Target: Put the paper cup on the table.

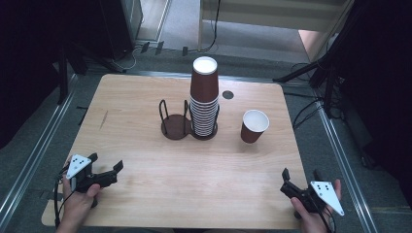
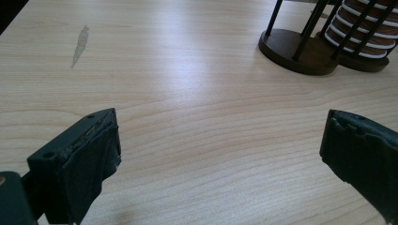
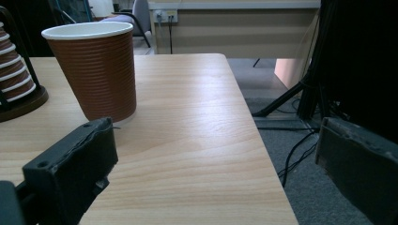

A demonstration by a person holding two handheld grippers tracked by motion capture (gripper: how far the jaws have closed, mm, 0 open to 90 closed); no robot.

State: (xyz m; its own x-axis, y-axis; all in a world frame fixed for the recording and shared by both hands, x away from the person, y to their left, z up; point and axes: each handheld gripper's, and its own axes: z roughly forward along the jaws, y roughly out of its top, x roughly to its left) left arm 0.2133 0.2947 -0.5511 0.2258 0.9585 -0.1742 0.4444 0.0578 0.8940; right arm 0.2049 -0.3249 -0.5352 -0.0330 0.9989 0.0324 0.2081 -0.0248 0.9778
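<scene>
A tall stack of brown ribbed paper cups (image 1: 204,97) stands in the right ring of a dark two-ring holder (image 1: 176,127); the left ring is bare. One single brown cup (image 1: 253,126) stands upright on the wooden table (image 1: 145,174) to the right of the holder, and looms at the upper left in the right gripper view (image 3: 94,70). My left gripper (image 1: 105,164) rests near the front left corner, open and holding nothing (image 2: 220,154). My right gripper (image 1: 301,174) is at the front right edge, open too (image 3: 216,164). The holder base (image 2: 295,49) and the stack's bottom (image 2: 366,33) show at the upper right of the left gripper view.
A small dark round hole (image 1: 227,95) sits in the table behind the stack. A grey smear (image 2: 80,44) marks the wood at the left. Tripod legs and cables (image 1: 316,77) stand on the floor off the right edge. The table's right edge (image 3: 263,140) runs close to my right gripper.
</scene>
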